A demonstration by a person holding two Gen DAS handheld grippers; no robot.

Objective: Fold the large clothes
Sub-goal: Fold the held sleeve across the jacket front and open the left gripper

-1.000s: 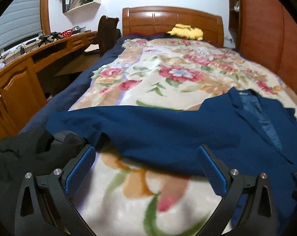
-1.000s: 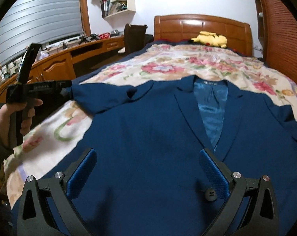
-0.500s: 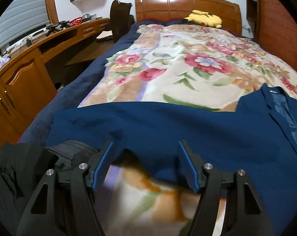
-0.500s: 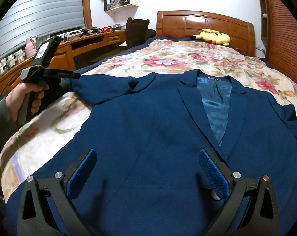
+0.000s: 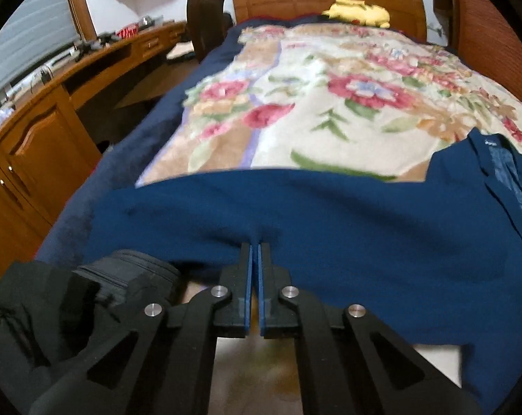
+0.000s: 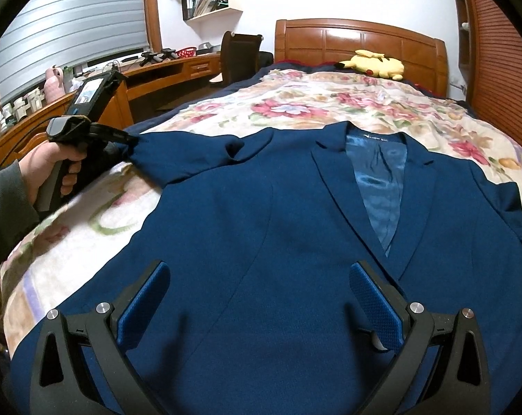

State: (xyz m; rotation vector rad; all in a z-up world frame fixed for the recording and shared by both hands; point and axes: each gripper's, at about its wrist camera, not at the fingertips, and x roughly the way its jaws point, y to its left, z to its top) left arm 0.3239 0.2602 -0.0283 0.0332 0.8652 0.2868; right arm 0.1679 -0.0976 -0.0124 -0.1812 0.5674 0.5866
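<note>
The blue jacket (image 6: pixel 295 228) lies face up on the floral blanket (image 6: pixel 347 100), collar toward the headboard (image 6: pixel 361 39); its left sleeve (image 5: pixel 226 207) extends sideways toward the bed edge, long axis running across the bed; the left gripper (image 5: pixel 255 252) has just been closing and its jaws now pinch the sleeve's near hem; the right gripper (image 6: pixel 261 297) hovers over the jacket front, jaws wide apart, holding nothing; the left hand is therefore the nearer one, and the fold would likely carry the sleeve inward toward the lapels.
</note>
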